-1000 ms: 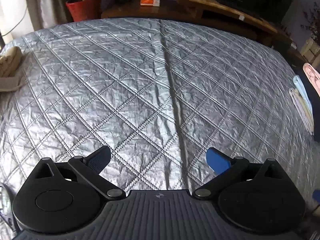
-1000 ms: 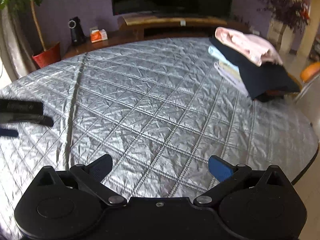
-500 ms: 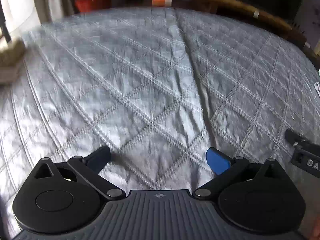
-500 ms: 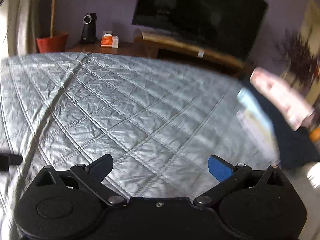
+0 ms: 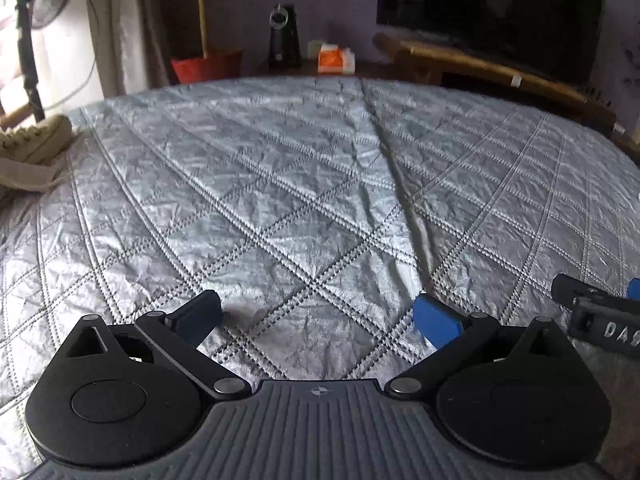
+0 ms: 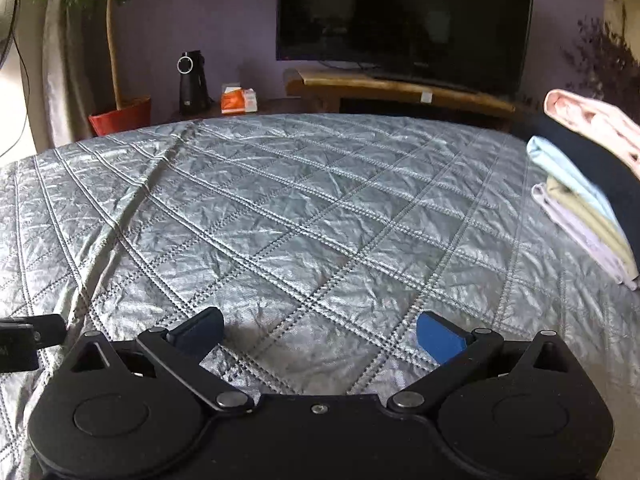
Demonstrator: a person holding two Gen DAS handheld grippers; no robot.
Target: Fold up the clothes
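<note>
A stack of clothes (image 6: 588,200) lies at the right edge of the bed in the right wrist view: pale folded pieces under a dark garment (image 6: 600,164) with a pink one (image 6: 596,124) on top. My right gripper (image 6: 320,334) is open and empty, low over the grey quilted bedspread (image 6: 304,216), well left of the stack. My left gripper (image 5: 318,316) is open and empty, low over the bedspread (image 5: 280,184). The right gripper's body shows at the right edge of the left wrist view (image 5: 600,316). A beige garment (image 5: 32,152) lies at the bed's far left.
Beyond the bed stand a TV (image 6: 404,16) on a wooden stand (image 6: 400,88), a red plant pot (image 6: 120,114), a black device (image 6: 192,82) and an orange tissue box (image 6: 238,100). A curtain (image 5: 128,24) hangs at the left.
Both grippers have tilted up and lowered toward the bedspread, side by side. The right view swung left, so the clothes stack now sits at its right edge. Jaws stay open.
</note>
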